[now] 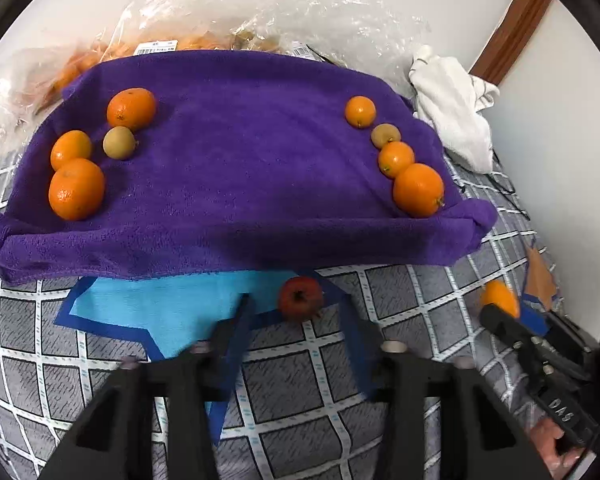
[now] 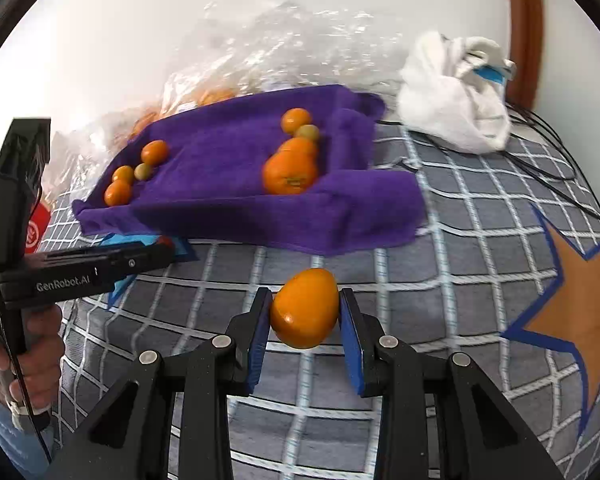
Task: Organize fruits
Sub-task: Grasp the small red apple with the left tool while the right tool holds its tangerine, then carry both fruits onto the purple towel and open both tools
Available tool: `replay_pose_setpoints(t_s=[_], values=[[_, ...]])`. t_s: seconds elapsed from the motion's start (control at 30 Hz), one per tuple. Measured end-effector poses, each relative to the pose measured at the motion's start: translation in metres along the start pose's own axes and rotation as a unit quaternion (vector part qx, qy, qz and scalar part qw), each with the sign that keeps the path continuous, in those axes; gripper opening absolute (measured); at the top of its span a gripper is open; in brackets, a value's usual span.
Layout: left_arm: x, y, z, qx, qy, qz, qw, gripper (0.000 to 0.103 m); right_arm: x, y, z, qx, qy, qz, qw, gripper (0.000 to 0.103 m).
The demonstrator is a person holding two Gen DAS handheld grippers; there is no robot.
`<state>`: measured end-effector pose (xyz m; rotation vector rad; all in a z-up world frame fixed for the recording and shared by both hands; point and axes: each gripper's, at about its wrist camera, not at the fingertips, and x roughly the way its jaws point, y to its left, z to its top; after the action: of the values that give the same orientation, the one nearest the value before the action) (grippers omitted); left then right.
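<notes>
A purple towel tray (image 1: 236, 240) (image 2: 228, 216) holds oranges and small tan fruits in two groups, left (image 1: 76, 188) and right (image 1: 418, 190). My left gripper (image 1: 296, 320) is open just before a small red fruit (image 1: 300, 298) that lies on the blue star patch (image 1: 172, 304) in front of the tray. My right gripper (image 2: 305, 320) is shut on an orange (image 2: 305, 308) and holds it above the checked cover in front of the tray. That orange also shows in the left wrist view (image 1: 500, 298).
Clear plastic bags (image 1: 228, 12) with more fruit lie behind the tray. A white cloth (image 1: 456, 112) (image 2: 456, 96) lies at the right by the wall. An orange star patch (image 2: 576, 312) is on the cover at right. Black cables (image 2: 548, 160) run near the cloth.
</notes>
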<state>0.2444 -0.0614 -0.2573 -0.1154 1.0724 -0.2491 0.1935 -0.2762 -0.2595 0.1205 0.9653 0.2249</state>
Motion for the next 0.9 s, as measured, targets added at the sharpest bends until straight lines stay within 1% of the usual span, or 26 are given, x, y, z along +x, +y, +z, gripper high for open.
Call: replay_pose_setpoints(t_s=[0.03,0.07,0.17,0.33,0.5,0.67,0.77,0.9], values=[[0.000,-0.001,0.000,0.004,-0.003,0.005,1.0000,0.024,0.000,-0.001,0.000,0.001,0.000,-0.002,1.000,0.034],[0.000,-0.001,-0.001,0.009,-0.001,0.005,0.9999,0.022,0.000,-0.003,0.000,0.003,0.000,-0.006,1.000,0.034],[-0.011,0.005,-0.001,0.000,-0.006,0.007,1.0000,0.022,0.001,-0.002,0.005,0.002,-0.005,-0.015,1.000,0.034],[-0.046,0.033,-0.003,-0.022,-0.032,0.019,0.9991,0.022,-0.004,0.000,0.014,0.001,-0.017,-0.016,1.000,0.034],[-0.080,0.067,-0.002,-0.050,-0.052,0.035,0.9968,0.022,-0.008,0.010,0.033,-0.005,-0.030,-0.014,0.999,0.034],[-0.105,0.088,0.006,-0.062,-0.073,0.044,0.9944,0.022,-0.008,0.026,0.054,-0.016,-0.039,-0.013,0.999,0.034],[-0.114,0.098,0.016,-0.068,-0.081,0.040,0.9936,0.022,-0.001,0.034,0.067,-0.020,-0.036,-0.007,0.999,0.034],[-0.112,0.100,0.031,-0.064,-0.086,0.042,0.9933,0.022,0.018,0.044,0.080,-0.031,-0.026,-0.006,0.999,0.034]])
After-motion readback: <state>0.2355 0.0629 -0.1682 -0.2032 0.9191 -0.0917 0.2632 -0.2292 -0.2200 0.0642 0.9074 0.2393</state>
